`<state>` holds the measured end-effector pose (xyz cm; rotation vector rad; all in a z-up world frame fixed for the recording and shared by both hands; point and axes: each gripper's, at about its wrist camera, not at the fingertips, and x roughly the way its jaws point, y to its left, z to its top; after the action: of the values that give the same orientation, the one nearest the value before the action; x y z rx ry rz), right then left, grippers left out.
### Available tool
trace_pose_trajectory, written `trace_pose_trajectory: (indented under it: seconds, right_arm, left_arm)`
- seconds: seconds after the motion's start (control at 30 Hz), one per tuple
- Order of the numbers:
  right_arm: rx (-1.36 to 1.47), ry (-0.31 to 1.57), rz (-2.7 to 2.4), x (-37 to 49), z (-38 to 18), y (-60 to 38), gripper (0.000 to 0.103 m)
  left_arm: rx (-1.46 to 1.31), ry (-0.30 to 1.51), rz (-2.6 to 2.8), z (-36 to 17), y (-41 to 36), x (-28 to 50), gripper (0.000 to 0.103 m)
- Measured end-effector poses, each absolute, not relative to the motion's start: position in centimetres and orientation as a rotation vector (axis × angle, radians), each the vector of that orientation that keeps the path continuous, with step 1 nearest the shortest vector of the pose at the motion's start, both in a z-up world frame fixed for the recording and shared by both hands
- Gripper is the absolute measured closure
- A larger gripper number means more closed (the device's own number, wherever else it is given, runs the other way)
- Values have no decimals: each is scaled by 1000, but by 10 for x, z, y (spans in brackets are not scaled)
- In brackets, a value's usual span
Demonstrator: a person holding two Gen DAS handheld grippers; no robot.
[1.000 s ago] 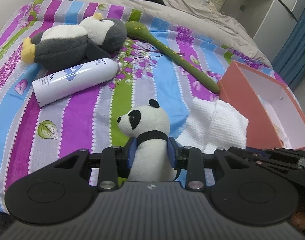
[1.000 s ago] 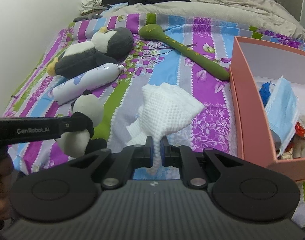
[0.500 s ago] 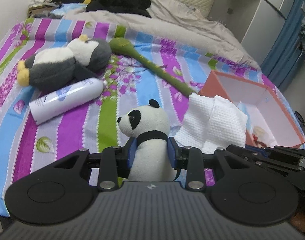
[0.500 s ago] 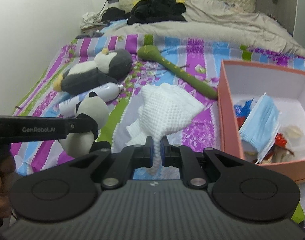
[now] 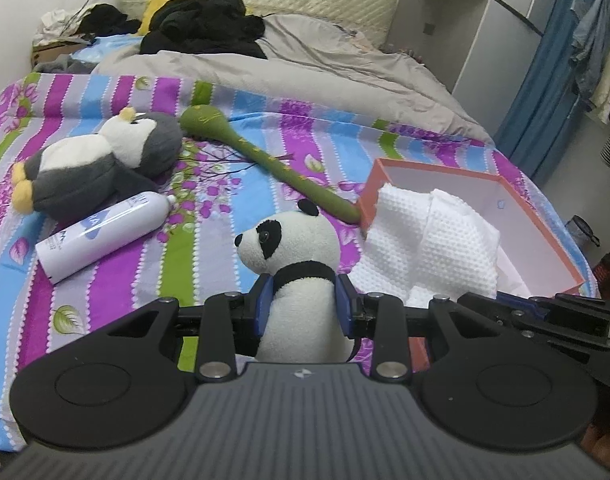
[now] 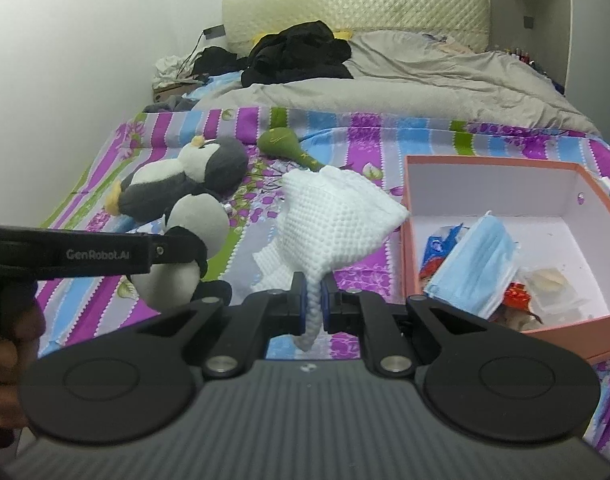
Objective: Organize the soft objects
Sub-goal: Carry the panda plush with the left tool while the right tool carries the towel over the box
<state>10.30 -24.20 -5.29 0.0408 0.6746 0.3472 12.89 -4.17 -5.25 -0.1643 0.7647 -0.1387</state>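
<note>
1. Left wrist view: the left gripper [image 5: 303, 303] is squeezing the toy panda [image 5: 297, 268] around its neck and body, with a blue pad on each side. I think holding it in the middle keeps the soft toy from flopping or slipping out.
2. The panda is up off the striped bedsheet [image 5: 117, 276], so it can be carried.
3. In the right wrist view, the right gripper [image 6: 313, 299] has its two pads almost pressed together. They pinch one thin corner of the white cloth [image 6: 337, 220]. The rest of the cloth hangs and spreads out past the pads. A cloth is floppy, so a tight pinch on a corner is enough to lift it.
4. The orange box [image 6: 411, 248] sits open on the bed to the right. It already has a blue face mask [image 6: 475, 264] inside. I think both soft things are going there.
5. The toy penguin [image 5: 101, 168], the white bottle [image 5: 105, 234] and the green stick [image 5: 265, 160] lie on the bed, not touched.
6. Compared with a second ago, both cameras are higher and see more of the bed and the box. The cloth was partly on the sheet then. Now it is in the air, nearer the box. Both grips look the same.
</note>
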Motion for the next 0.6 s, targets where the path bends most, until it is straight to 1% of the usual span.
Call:
trace_pose_trajectory:
  seconds: [0.37,0.6]
  right_arm:
    - [40,652,289,98,-43,-273,92]
    - [77,652,218,96,-44,-305,92]
  left_arm:
    - [-152,757,-210,-47,-80,140,65]
    - [-136,752,-293,-43,-118,151,65]
